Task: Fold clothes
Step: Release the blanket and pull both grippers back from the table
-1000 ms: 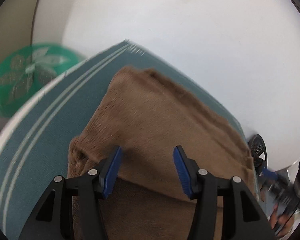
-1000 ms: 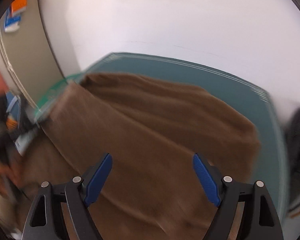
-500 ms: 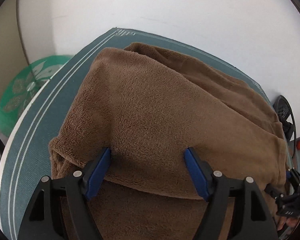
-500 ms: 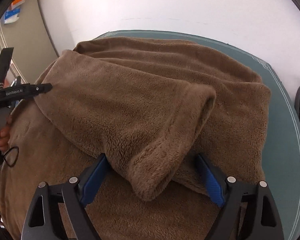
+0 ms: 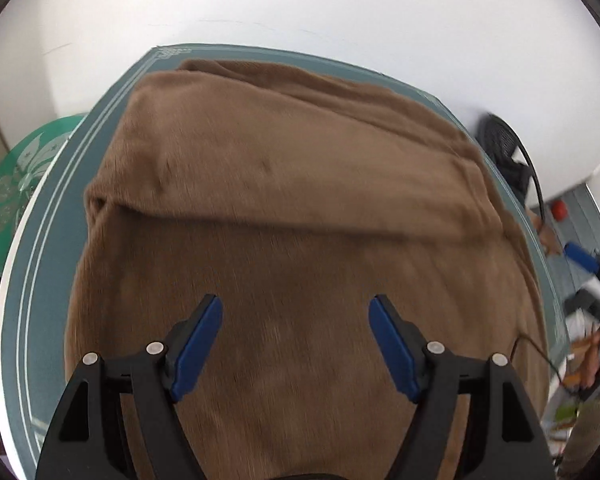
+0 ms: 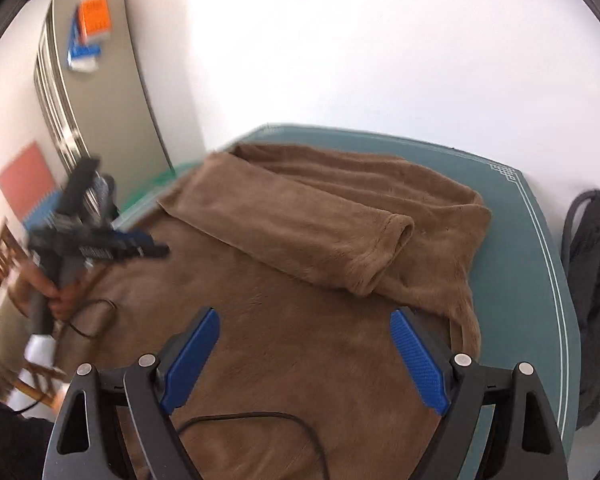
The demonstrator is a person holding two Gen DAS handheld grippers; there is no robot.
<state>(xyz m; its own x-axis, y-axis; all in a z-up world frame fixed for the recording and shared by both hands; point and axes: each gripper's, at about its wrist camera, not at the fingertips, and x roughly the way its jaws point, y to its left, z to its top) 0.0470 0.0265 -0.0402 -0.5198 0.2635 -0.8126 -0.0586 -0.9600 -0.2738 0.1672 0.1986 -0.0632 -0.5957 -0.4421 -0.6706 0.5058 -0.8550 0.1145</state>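
Left wrist view first: I see my left gripper [image 5: 296, 340] with its blue pads spread wide and nothing between them. Its fingers hang above the near half of the brown fleece garment [image 5: 300, 208], which fills the middle of the frame and lies on a teal table cover [image 5: 52, 216] with white border lines. A folded edge of the fleece runs across the frame above the fingertips, apart from them; whether the pads touch the cloth beneath I cannot tell, as the picture is blurred. At the left edge sits a green patterned disc [image 5: 16, 184]. At the right edge my right gripper [image 5: 588, 264] shows, blurred, with a hand behind it.

From the right wrist view, my right gripper [image 6: 304, 352] is likewise wide open and empty, over the flat near part of the garment [image 6: 300, 344]. A folded-over sleeve [image 6: 320, 232] lies above the fingertips, its cuff end up and right of centre, just beyond the right pad [image 6: 418, 364] and not between the pads. A thin black cable [image 6: 260, 416] curls across the cloth at the bottom. My left gripper [image 6: 100, 240] appears blurred at middle left, held in a hand [image 6: 56, 296] at the garment's left edge. A dark bag [image 6: 596, 288] stands at the far right.
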